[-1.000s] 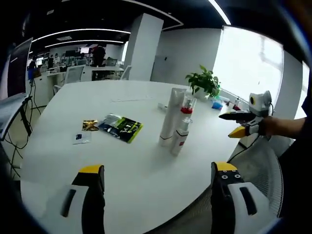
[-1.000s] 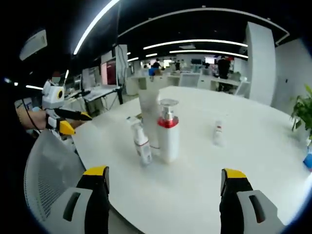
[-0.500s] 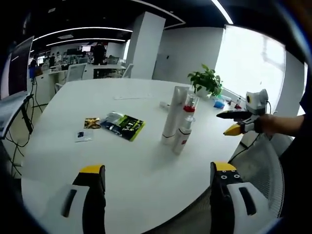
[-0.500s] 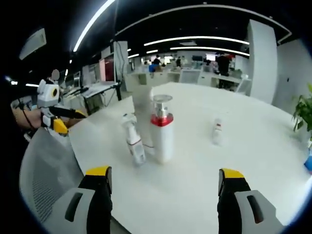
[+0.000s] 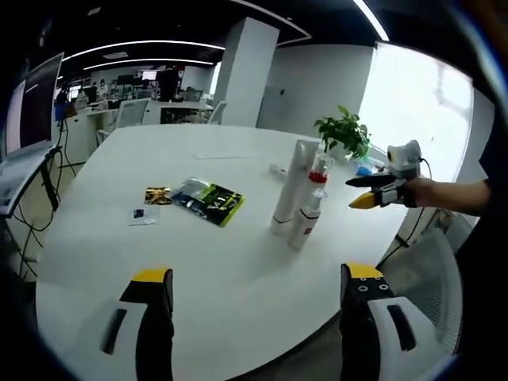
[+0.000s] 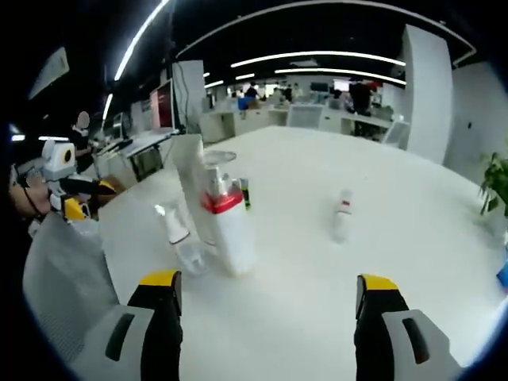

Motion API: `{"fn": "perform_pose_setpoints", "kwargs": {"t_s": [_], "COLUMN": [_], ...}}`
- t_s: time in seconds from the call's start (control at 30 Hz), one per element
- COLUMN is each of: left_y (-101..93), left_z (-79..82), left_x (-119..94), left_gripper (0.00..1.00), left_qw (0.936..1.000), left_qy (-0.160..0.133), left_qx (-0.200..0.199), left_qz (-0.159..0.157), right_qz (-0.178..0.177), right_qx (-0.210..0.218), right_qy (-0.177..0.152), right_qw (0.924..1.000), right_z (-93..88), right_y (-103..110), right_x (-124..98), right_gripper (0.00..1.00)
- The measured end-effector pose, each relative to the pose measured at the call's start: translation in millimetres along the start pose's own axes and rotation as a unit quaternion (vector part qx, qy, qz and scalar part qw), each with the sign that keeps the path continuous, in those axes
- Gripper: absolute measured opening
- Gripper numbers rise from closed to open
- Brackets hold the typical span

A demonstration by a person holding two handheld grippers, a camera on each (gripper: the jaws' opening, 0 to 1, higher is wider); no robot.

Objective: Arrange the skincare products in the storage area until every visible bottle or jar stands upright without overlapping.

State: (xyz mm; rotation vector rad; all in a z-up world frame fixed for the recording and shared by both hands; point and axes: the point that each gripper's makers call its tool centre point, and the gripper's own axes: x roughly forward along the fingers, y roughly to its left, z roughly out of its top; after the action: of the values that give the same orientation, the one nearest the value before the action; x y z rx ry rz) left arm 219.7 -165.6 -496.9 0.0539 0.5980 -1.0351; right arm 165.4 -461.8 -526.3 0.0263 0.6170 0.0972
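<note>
Worktop: a wide white round worktop point(image 5: 119, 262) carried everything.
Landmark: the pump bottle point(image 6: 228, 226), white with a red collar, stood upright near the middle of the near edge.
Tall tube: a tall white tube point(image 5: 288, 187) stood upright just behind the pump bottle, touching it or nearly so; I could not tell which.
Spray bottle: a small clear spray bottle point(image 6: 179, 240) stood upright just beside the pump bottle, on the side towards the left gripper.
Small bottle: a little white bottle point(image 6: 341, 215) with a red band stood alone, well apart from the pump bottle.
Packets: flat sachets point(image 5: 209, 202) lay on the worktop, well apart from the pump bottle.
Left gripper: the left gripper point(image 5: 252, 325) hung off the worktop's edge, its fingers spread wide and grasping nothing.
Right gripper: the right gripper point(image 6: 271, 321) faced the pump bottle, its fingers parted and empty.
Risk: the three bottles stood so tightly that, in my judgement, a finger pushed in for one would knock its neighbour over; the tall tube looked the likeliest to topple.
Second risk: a bottle nudged outwards could roll off the edge.
</note>
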Motion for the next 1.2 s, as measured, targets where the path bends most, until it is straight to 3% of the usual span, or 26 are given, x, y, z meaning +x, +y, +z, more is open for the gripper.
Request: {"fn": "perform_pose_setpoints", "kwargs": {"t_s": [0.33,0.63,0.8,1.2], "left_y": [3.2,7.0,6.2,5.8], "left_z": [-2.5,-2.5,-6.6,-4.0], "left_x": [0.7,0.9,2.6,3.8], "left_gripper": [0.78,0.77,0.8,0.86], "left_qw": [0.9999,0.9997,0.9998,0.9998], "left_qy": [0.009,0.005,0.016,0.007], "left_qx": [-0.001,-0.018,-0.002,0.005], "left_qz": [0.008,0.014,0.009,0.017], "right_qz": [-0.005,-0.008,-0.007,-0.01], "right_qx": [0.001,0.005,0.005,0.007], "right_qy": [0.02,0.038,0.047,0.086], "right_qw": [0.9998,0.9992,0.9989,0.9962], "right_z": [1.8,8.7,10.1,8.6], "right_y": [-31.9,-43.5,-50.2,-70.1], "right_x": [31.3,57.6,69.0,96.8], "right_gripper": [0.92,0.9,0.9,0.89]}}
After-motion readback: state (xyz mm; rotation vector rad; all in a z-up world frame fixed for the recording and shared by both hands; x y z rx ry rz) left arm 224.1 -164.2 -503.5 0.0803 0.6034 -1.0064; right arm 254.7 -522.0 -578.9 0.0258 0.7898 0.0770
